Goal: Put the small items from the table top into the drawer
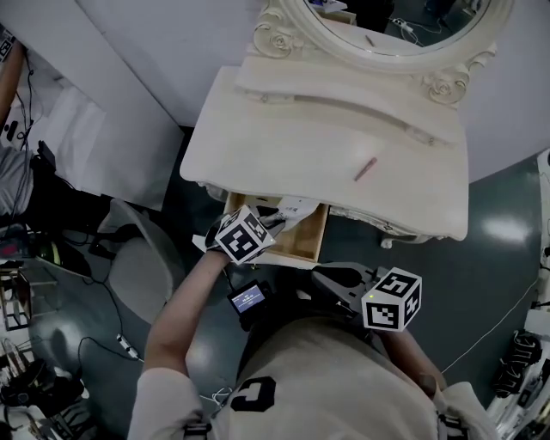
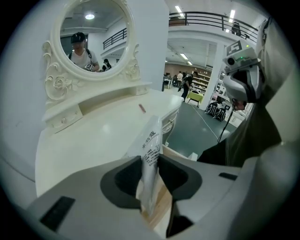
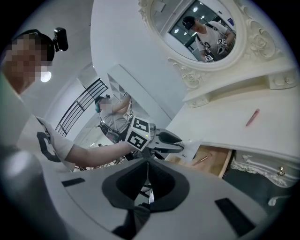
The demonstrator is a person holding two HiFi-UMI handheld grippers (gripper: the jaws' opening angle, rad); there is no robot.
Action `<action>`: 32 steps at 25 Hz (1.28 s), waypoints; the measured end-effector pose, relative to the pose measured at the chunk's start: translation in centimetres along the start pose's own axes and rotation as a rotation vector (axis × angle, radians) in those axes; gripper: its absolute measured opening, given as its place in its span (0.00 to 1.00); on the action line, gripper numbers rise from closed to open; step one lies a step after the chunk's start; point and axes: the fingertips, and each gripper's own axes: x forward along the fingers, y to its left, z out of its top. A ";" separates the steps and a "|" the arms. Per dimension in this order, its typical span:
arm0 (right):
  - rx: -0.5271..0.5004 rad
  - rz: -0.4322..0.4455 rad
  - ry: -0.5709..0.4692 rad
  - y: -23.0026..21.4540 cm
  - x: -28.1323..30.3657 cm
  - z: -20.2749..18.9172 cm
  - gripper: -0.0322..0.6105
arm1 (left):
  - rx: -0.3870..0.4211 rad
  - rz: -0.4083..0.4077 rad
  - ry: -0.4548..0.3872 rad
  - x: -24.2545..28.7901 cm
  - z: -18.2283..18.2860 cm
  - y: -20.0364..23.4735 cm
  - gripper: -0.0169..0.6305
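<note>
A white printed packet (image 2: 151, 145) stands on edge between the pads of my left gripper (image 2: 151, 169), which is shut on it. In the head view the left gripper (image 1: 277, 220) holds the packet (image 1: 295, 209) over the open wooden drawer (image 1: 302, 245) of the white dressing table (image 1: 284, 146). A pink pen (image 1: 366, 168) lies on the table top to the right. In the right gripper view a small pink item (image 3: 202, 160) lies inside the drawer (image 3: 216, 165). My right gripper (image 3: 146, 180) is shut on nothing, low in front of the table and right of the drawer (image 1: 331, 279).
An oval mirror (image 1: 395, 26) in a carved frame stands at the back of the table. A grey chair (image 1: 137, 262) is on the floor at the left, with cables near it. A small lit screen (image 1: 249, 299) sits by the person's waist.
</note>
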 end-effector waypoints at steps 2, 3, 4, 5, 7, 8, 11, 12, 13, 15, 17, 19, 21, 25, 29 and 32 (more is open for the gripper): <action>0.013 -0.010 -0.005 -0.2 -0.1 -0.2 0.10 | 0.007 -0.022 0.027 0.9 -0.7 -0.3 0.28; 0.019 -0.015 -0.008 -0.3 -0.2 -0.2 0.10 | 0.011 -0.032 0.038 1.3 -1.0 -0.4 0.28; 0.025 -0.020 -0.012 -0.4 -0.2 -0.3 0.10 | 0.017 -0.040 0.049 1.7 -1.2 -0.5 0.28; 0.030 -0.025 -0.016 -0.6 -0.2 -0.4 0.10 | 0.022 -0.048 0.058 2.1 -1.5 -0.5 0.28; 0.042 -0.037 -0.023 -0.8 -0.3 -0.6 0.10 | 0.027 -0.063 0.075 3.0 -2.0 -0.7 0.28; 0.049 -0.042 -0.026 -0.9 -0.4 -0.7 0.10 | 0.025 -0.071 0.083 3.5 -2.3 -0.8 0.28; 0.068 -0.062 -0.037 -1.1 -0.6 -0.9 0.10 | 0.023 -0.094 0.115 4.8 -3.2 -1.0 0.28; 0.074 -0.070 -0.041 -1.2 -0.7 -1.0 0.10 | 0.026 -0.100 0.128 5.3 -3.5 -1.1 0.28; 0.082 -0.077 -0.045 -1.3 -0.9 -1.0 0.10 | 0.028 -0.104 0.139 5.7 -3.8 -1.1 0.28; 0.097 -0.089 -0.054 -1.5 -1.2 -1.2 0.10 | 0.025 -0.112 0.152 6.5 -4.1 -1.2 0.28; 0.111 -0.097 -0.062 -1.7 -1.4 -1.5 0.10 | 0.019 -0.114 0.160 7.1 -4.3 -1.2 0.28; 0.121 -0.102 -0.067 -1.9 -1.5 -1.7 0.10 | 0.017 -0.114 0.168 7.7 -4.5 -1.1 0.29; 0.125 -0.105 -0.069 -1.9 -1.5 -1.8 0.10 | 0.016 -0.111 0.181 8.2 -4.8 -0.9 0.30; 0.130 -0.113 -0.073 -1.8 -1.5 -2.0 0.10 | 0.002 -0.091 0.207 9.2 -5.6 -0.2 0.30; 0.140 -0.127 -0.084 -1.7 -1.7 -2.3 0.10 | -0.014 -0.075 0.215 10.0 -6.1 0.5 0.31; 0.148 -0.131 -0.084 -1.8 -1.7 -2.6 0.10 | -0.028 -0.068 0.223 10.6 -6.4 0.8 0.32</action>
